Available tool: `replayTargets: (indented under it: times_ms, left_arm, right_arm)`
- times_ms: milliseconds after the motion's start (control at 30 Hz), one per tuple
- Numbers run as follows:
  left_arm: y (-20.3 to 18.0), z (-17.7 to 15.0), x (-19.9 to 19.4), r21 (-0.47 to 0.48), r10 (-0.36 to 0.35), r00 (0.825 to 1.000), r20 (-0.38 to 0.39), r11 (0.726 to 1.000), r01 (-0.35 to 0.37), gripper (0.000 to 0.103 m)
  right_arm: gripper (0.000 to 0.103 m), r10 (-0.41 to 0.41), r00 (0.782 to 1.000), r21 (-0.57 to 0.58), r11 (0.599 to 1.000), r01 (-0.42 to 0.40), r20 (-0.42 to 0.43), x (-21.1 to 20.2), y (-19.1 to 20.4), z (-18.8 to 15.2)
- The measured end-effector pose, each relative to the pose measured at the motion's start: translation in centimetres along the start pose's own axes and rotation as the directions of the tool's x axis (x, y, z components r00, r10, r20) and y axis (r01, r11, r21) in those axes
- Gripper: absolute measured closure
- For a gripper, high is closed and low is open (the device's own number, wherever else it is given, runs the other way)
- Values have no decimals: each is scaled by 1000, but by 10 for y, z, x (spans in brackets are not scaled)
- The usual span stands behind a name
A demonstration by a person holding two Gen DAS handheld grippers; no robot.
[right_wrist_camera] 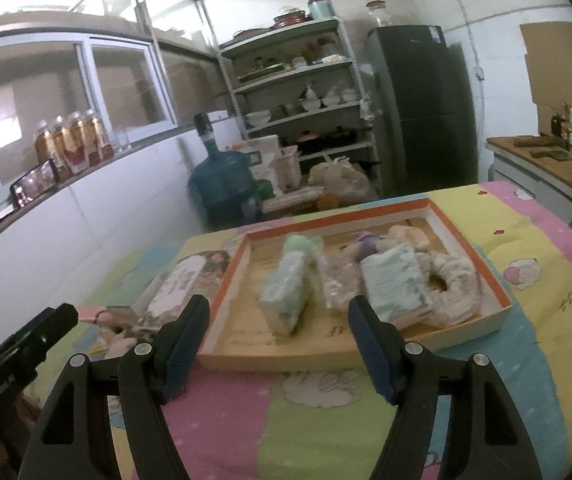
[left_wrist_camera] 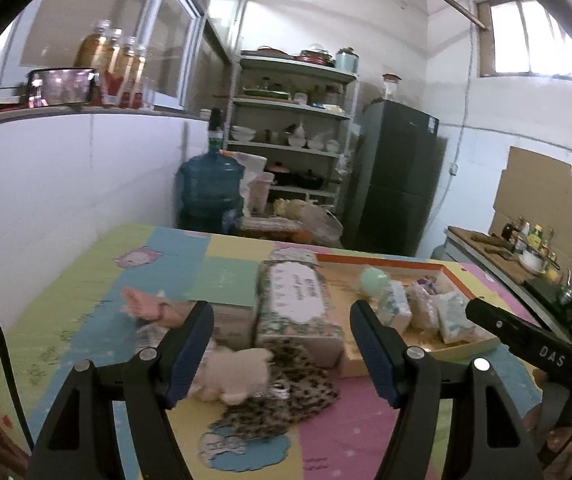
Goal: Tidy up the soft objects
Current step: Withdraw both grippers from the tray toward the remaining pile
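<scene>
Tissue packs (right_wrist_camera: 396, 286) already sit in the tray (right_wrist_camera: 504, 304); a plush (left_wrist_camera: 236, 374), perhaps, waits at nine o'clock, both claws wide, empty.

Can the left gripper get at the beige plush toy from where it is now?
Probably yes: the left gripper is open and empty, the plush toy lies just ahead between its fingers, uncovered.

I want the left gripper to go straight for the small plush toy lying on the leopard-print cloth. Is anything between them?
Nothing visible blocks it. The left gripper is open and empty, and the plush toy lies just ahead of it on the leopard-print cloth. The tissue box stands behind the toy, not in the way.
</scene>
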State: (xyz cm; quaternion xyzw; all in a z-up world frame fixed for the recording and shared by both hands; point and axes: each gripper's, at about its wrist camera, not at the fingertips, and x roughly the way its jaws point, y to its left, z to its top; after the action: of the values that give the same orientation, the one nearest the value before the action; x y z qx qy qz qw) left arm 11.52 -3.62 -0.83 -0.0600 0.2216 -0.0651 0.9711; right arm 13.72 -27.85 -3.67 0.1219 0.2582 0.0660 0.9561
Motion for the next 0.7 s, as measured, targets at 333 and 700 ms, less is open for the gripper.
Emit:
replayTargets:
  times_ms: [333,700]
  left_arm:
    - [50,-4,-26,-54,57,998,32,997,-56,33]
    - [101,-14,-40,-122,106,994,40,987,-101,33]
  right_arm:
    - [29,40,999,-49,998,-41,-29,2,34,-11]
    - [29,124,982,-138,980,-143,-140,32,88,-39]
